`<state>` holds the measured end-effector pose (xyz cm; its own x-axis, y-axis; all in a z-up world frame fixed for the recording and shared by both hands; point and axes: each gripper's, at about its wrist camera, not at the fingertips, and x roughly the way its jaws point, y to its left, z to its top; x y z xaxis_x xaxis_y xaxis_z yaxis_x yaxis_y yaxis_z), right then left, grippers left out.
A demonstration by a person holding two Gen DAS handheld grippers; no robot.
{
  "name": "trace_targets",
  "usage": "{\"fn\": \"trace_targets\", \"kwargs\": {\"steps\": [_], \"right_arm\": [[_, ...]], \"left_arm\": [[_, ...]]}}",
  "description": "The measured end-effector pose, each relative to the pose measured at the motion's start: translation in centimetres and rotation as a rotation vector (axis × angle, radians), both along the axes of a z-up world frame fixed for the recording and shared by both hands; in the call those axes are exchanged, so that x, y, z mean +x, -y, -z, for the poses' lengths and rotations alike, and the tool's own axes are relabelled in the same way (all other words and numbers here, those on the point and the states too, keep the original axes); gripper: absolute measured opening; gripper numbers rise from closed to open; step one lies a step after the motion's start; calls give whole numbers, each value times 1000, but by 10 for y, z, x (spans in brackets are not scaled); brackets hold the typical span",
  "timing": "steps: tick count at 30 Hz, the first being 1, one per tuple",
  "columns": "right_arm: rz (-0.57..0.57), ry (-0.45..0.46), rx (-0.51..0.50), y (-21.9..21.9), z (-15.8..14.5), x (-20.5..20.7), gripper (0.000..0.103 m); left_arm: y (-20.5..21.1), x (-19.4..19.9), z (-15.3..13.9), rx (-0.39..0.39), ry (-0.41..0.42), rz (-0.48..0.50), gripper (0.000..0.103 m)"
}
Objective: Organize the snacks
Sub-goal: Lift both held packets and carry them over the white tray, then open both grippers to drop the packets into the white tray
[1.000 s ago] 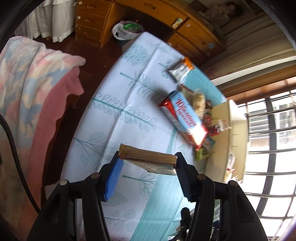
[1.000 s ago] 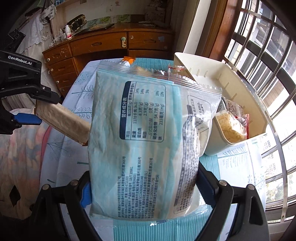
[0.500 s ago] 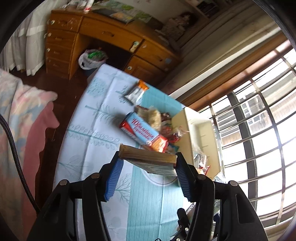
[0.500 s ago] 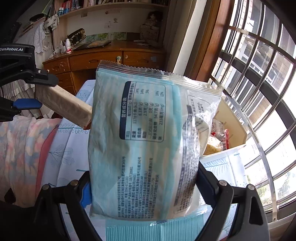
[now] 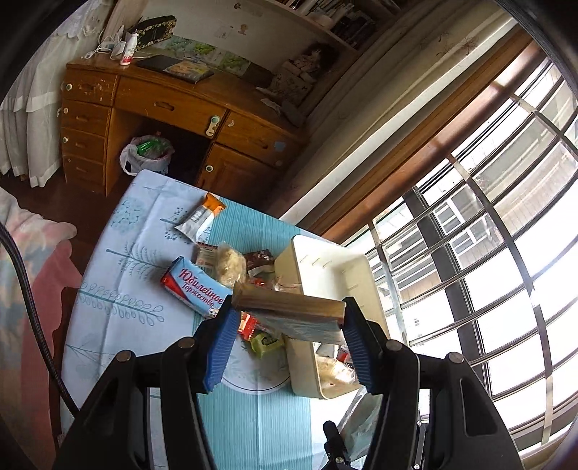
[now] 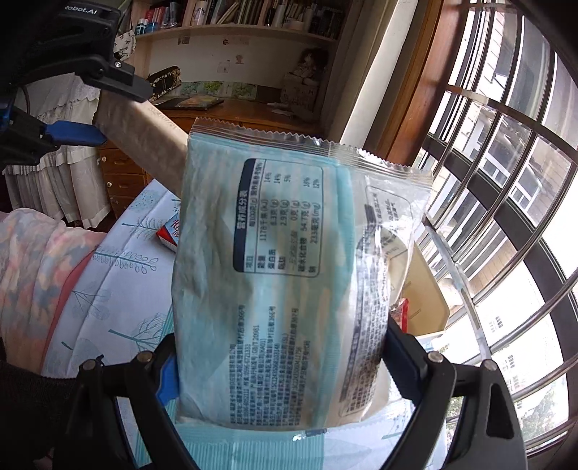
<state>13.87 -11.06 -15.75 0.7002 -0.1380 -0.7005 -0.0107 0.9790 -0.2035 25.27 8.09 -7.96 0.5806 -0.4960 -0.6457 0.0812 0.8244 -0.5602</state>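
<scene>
blue-red packet [image 5: 197, 289] reads "юбилейное торжество"; left tongs' housing [image 6: 81, 12] reads "robot.ai"

The left gripper [image 5: 289, 325] has blue pads and holds a tan packet [image 5: 289, 307]. Ahead lie a pale blue leaf-patterned tablecloth [image 5: 119, 289] and a cream bin [image 5: 365, 274].

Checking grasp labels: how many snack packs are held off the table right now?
2: tan paper-wrapped bar in the left tool; pale-blue plastic bag in the right tool.
</scene>
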Motion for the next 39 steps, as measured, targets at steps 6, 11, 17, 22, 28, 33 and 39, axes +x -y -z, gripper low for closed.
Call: {"fn": "trace_targets", "kwargs": {"steps": [6, 11, 17, 22, 28, 33, 39], "right_arm": [[-26, 14, -9, 35, -2, 7, 91], [-59, 5, -22, 62, 0, 15, 91], [-91, -14, -18, 100, 5, 28, 91], [-120, -30, -25, 127, 11, 38, 91], [-113, -72, -2, 156, 22, 55, 92], [-102, -101, 14, 171, 34, 69, 92], [-71, -136, 74, 191, 45, 85, 93]], "left_arm": [[45, 5, -12, 16, 38, 5, 55], [84, 12, -15, 39, 57, 18, 55], [126, 21, -4, 44, 42, 20, 55], [159, 31, 6, 66, 30, 18, 55], [189, 49, 22, 93, -11, 11, 55], [210, 63, 32, 139, -30, 24, 54], [228, 74, 39, 151, -49, 41, 72]]}}
